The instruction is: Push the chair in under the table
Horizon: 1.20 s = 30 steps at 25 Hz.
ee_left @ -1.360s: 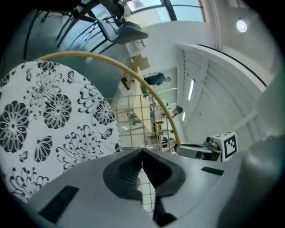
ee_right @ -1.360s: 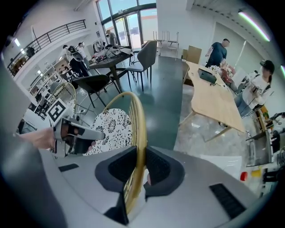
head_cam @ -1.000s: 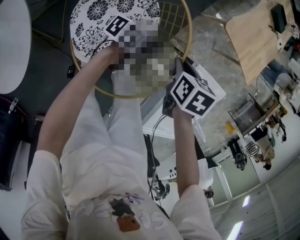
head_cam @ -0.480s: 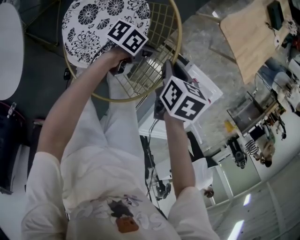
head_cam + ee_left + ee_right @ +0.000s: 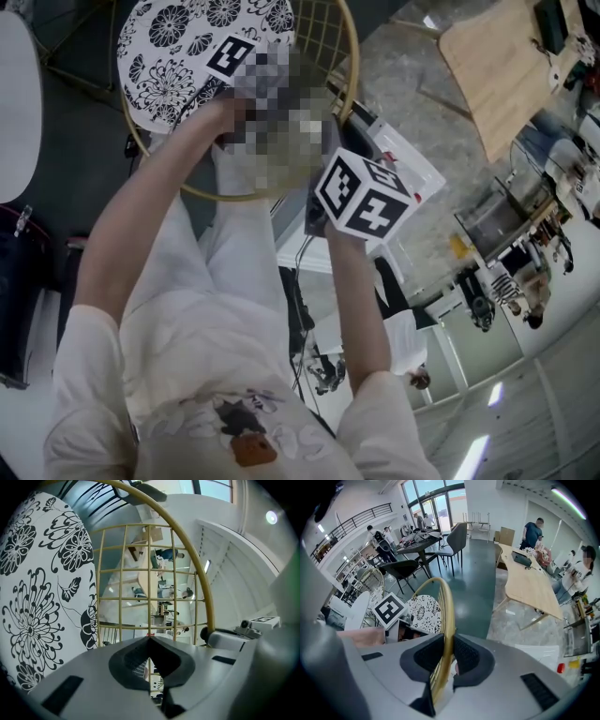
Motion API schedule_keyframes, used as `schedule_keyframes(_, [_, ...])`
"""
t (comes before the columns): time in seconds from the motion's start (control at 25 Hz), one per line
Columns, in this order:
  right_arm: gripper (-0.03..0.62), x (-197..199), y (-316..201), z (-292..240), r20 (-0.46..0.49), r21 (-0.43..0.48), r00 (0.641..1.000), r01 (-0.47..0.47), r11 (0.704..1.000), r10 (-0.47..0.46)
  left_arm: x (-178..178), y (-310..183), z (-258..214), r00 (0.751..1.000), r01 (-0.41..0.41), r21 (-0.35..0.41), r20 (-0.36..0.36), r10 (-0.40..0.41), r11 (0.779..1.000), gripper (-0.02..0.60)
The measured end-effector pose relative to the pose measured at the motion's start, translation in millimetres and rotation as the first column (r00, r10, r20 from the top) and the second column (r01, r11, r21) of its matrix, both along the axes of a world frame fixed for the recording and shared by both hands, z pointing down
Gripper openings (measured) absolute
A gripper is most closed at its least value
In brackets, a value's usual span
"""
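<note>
The chair (image 5: 187,56) stands before the person, apart from the white surface (image 5: 14,103) at left; likely light, stiff, slick metal, best pushed by its gold rim (image 5: 446,606), which the right tongs (image 5: 449,656) clamp; left tongs (image 5: 150,639) closed, seemingly on a back-grid wire (image 5: 149,573).

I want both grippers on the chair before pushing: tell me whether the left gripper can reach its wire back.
Probably yes. The left gripper sits right at the wire back, nothing in the way; its jaws have just closed, seemingly on one thin wire.
</note>
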State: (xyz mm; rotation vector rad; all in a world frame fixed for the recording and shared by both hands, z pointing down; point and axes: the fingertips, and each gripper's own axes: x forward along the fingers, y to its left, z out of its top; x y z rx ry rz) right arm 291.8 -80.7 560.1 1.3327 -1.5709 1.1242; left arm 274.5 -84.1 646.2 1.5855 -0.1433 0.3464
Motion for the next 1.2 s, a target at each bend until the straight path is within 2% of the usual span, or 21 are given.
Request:
schedule_keyframes(0.68, [0.066, -3, -3, 2, 0.032, -0.005, 0.999, 0.017, 1.0, -0.017, -6, -2, 5, 0.999, 0.014, -0.004, 0.052, -0.014, 1.0, 0.008])
schedule_keyframes(0.84, [0.066, -36, -20, -2, 0.032, 0.002, 0.999, 0.007, 1.0, -0.007, -38, -16, 4, 0.998, 0.017, 0.002, 0.056, -0.017, 1.0, 0.008])
schedule_keyframes(1.0, [0.066, -61, -11, 2, 0.056, -0.002, 0.998, 0.011, 1.0, -0.011, -64, -9, 7, 0.997, 0.023, 0.005, 0.068, -0.023, 1.0, 0.008])
schedule_keyframes(1.2, [0.066, -122, -16, -6, 0.06, 0.016, 0.998, 0.03, 0.999, -0.031, -124, -13, 1, 0.996, 0.052, 0.008, 0.066, -0.052, 0.999, 0.008])
